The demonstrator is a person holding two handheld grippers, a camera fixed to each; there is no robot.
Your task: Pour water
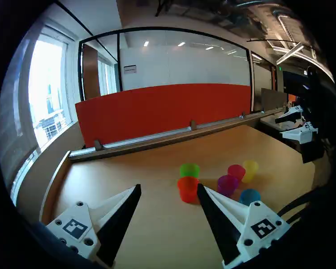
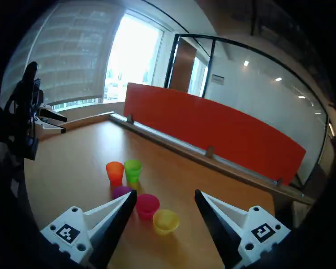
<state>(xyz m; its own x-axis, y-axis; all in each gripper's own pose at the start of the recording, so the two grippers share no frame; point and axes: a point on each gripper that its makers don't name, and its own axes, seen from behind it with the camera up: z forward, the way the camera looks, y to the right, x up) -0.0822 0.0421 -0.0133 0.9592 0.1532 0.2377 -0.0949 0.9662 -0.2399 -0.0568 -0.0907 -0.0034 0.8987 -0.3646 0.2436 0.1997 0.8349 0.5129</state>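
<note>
left gripper (image 1: 168, 186) and right gripper (image 2: 165, 192) both gape, empty. the upright yellow cup (image 2: 165, 221) lines up near and centred between the right gripper's fingers, so that is likely the nearer hand.

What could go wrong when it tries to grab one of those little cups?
1. The orange cup stands close against the green cup; the left gripper, jaws open, could knock one while closing on the other.
2. The purple cup is half hidden behind a finger of the right gripper, so it might get bumped unnoticed.
3. Whether any cup holds water is too hard to tell, so a pour might come up dry.
</note>
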